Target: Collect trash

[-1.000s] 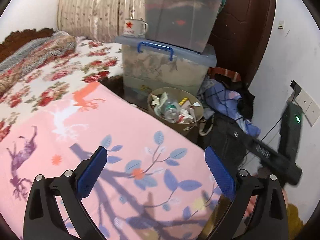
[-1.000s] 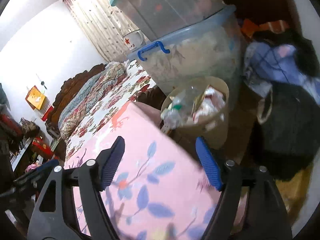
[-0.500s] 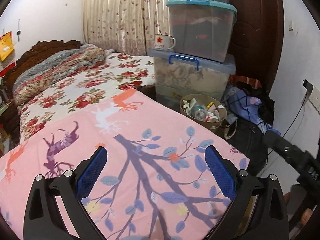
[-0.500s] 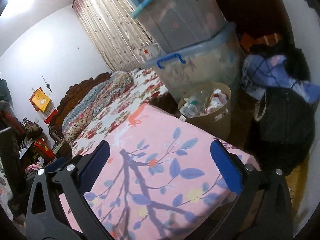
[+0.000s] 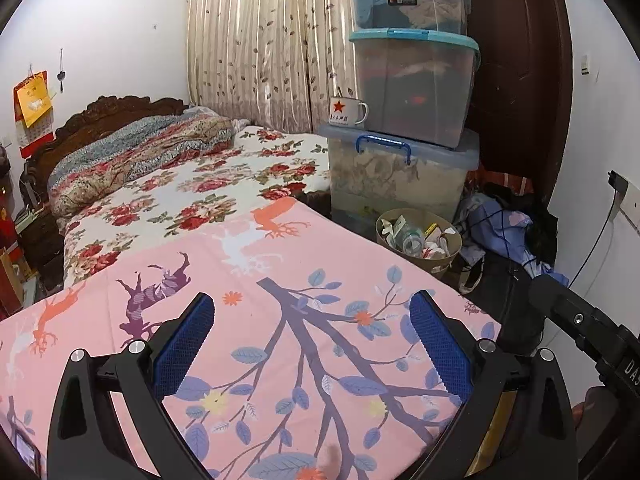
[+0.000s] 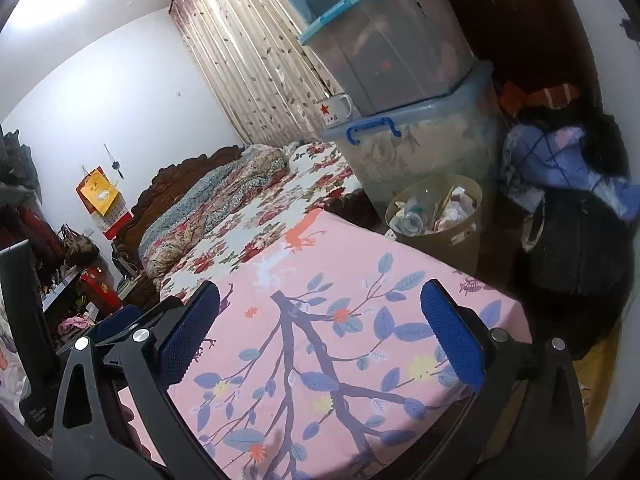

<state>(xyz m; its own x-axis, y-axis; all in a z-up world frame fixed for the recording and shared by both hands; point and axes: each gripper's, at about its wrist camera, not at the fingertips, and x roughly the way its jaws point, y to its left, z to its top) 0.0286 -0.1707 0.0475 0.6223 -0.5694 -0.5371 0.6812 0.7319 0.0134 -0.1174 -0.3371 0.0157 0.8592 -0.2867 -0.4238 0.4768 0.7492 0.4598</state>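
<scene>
Both your grippers, left (image 5: 310,340) and right (image 6: 320,330), hung with jaws spread and empty over the pink desk (image 5: 280,280). The full bin (image 5: 418,240) stood ahead-right on the floor, nearer your right.

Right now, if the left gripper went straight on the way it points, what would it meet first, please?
Probably the pink tree-print blanket, which fills the space between the open left gripper fingers; depth is unclear, so it might pass just above it.
</scene>
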